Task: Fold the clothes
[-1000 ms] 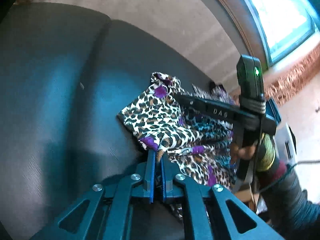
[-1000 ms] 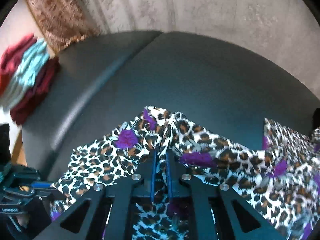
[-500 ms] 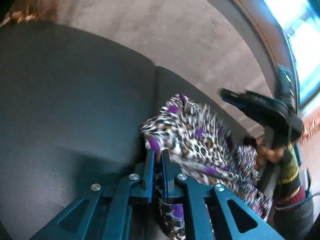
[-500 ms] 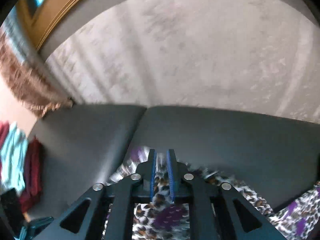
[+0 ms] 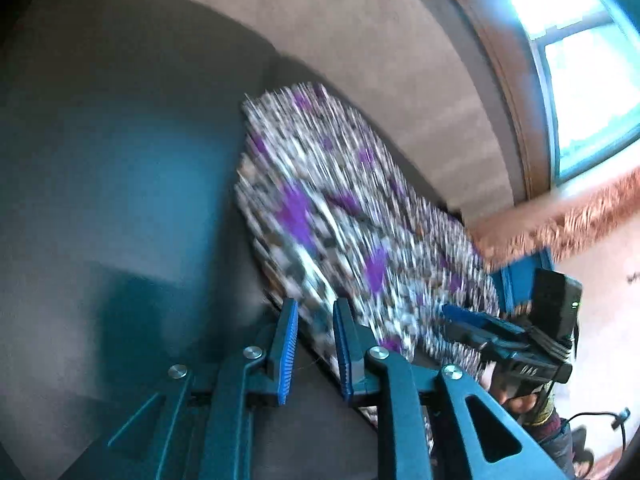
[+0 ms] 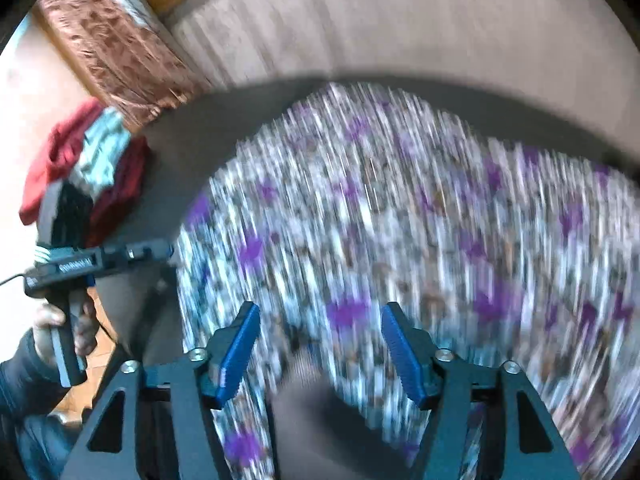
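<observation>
Surface: a dark grey couch is seen under everything.
Wall: a beige textured wall lies far behind.
Window: bright panes far right (brown patterned curtain beside).
Pile: red and teal clothes, left.

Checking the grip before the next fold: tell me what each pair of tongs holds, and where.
Nothing is held. The left tongs and right tongs both stand open; the blurred leopard-print cloth lies spread on the dark couch.

Thin printed cloth garment lies on a matt, finely grained dark sofa; wall looks rough-textured.
</observation>
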`<state>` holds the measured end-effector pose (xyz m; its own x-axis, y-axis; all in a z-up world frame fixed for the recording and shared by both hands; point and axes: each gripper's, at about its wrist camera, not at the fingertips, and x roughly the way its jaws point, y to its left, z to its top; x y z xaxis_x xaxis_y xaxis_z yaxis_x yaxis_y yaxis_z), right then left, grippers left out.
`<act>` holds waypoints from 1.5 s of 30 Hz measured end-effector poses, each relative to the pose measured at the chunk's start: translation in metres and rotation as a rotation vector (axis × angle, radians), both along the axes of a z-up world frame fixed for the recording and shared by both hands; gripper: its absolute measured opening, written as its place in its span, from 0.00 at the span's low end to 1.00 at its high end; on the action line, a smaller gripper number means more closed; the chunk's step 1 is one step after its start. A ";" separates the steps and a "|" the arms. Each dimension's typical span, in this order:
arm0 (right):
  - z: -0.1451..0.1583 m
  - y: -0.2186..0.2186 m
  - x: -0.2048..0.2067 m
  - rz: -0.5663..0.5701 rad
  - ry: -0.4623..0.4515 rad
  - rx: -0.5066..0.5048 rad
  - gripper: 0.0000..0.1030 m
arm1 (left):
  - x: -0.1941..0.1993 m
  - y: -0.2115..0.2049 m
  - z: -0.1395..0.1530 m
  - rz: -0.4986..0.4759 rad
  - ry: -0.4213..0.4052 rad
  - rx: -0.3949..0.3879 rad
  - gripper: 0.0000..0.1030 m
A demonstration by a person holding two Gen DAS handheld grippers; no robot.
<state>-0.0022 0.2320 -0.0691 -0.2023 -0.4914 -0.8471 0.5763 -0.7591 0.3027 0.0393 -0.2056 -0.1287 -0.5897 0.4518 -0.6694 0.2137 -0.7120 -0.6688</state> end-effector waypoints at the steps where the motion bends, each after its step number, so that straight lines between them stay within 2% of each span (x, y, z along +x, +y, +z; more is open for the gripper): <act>1: -0.012 0.005 0.005 -0.026 -0.001 0.026 0.68 | -0.003 0.011 -0.004 0.000 -0.021 -0.004 0.17; 2: -0.023 0.009 0.009 -0.052 -0.002 0.050 0.69 | -0.007 0.019 -0.007 0.000 -0.021 0.000 0.19; 3: -0.024 0.007 0.018 -0.060 -0.013 0.005 0.69 | -0.011 0.026 -0.010 0.000 -0.018 0.005 0.21; 5: -0.027 0.003 0.036 -0.076 -0.036 -0.085 0.89 | -0.016 0.037 -0.012 0.006 -0.004 -0.014 0.21; 6: -0.028 0.001 0.045 -0.084 -0.047 -0.130 0.94 | -0.020 0.041 -0.011 0.003 0.005 -0.048 0.21; 7: -0.029 -0.001 0.054 -0.091 -0.059 -0.174 1.00 | -0.024 0.045 -0.010 -0.004 0.006 -0.094 0.13; 8: -0.031 -0.011 0.068 -0.071 -0.067 -0.186 1.00 | -0.027 0.043 -0.010 0.002 -0.006 -0.114 0.06; 11: -0.033 -0.035 0.103 -0.010 -0.098 -0.259 1.00 | -0.036 0.032 -0.009 0.023 -0.042 -0.127 0.05; 13: -0.038 -0.054 0.123 0.033 -0.181 -0.366 1.00 | -0.041 0.022 0.002 0.050 -0.053 -0.214 0.04; 16: -0.041 -0.082 0.142 0.080 -0.244 -0.451 1.00 | -0.043 -0.004 0.023 0.109 -0.023 -0.252 0.04; 17: -0.041 -0.091 0.145 0.092 -0.264 -0.478 1.00 | -0.043 -0.017 0.032 0.158 -0.004 -0.272 0.04; 19: -0.037 -0.104 0.149 0.113 -0.291 -0.524 1.00 | -0.038 -0.053 0.051 0.254 0.023 -0.277 0.05; 21: -0.031 -0.112 0.151 0.133 -0.308 -0.563 1.00 | -0.035 -0.075 0.059 0.308 0.022 -0.277 0.05; 24: -0.018 -0.102 0.154 0.140 -0.301 -0.598 1.00 | -0.020 -0.102 0.061 0.356 0.010 -0.263 0.05; 28: 0.008 -0.060 0.158 0.097 -0.214 -0.587 1.00 | 0.000 -0.109 0.047 0.361 -0.005 -0.258 0.06; 31: 0.030 -0.021 0.145 0.017 -0.112 -0.534 1.00 | -0.001 -0.089 0.043 0.301 0.015 -0.251 0.10; 35: 0.052 0.008 0.097 -0.112 0.007 -0.439 1.00 | -0.002 -0.061 0.038 0.219 0.041 -0.243 0.10; 37: 0.058 0.017 0.059 -0.183 0.041 -0.425 1.00 | -0.003 -0.047 0.035 0.178 0.055 -0.239 0.13; 39: 0.051 0.017 0.019 -0.246 0.036 -0.398 1.00 | -0.009 -0.034 0.029 0.150 0.053 -0.264 0.13; 41: 0.040 0.010 -0.015 -0.279 0.032 -0.349 1.00 | -0.021 -0.031 0.015 0.140 0.002 -0.295 0.13; 43: 0.025 0.000 -0.047 -0.287 0.038 -0.243 1.00 | -0.027 -0.038 0.001 0.162 -0.045 -0.301 0.11; 45: 0.010 -0.014 -0.077 -0.276 0.040 -0.146 1.00 | -0.031 -0.045 -0.003 0.170 -0.027 -0.310 0.10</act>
<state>-0.0792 0.2175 -0.0588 -0.3770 -0.5292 -0.7602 0.3684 -0.8387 0.4011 0.0085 -0.2502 -0.1314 -0.6195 0.1212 -0.7756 0.3614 -0.8331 -0.4188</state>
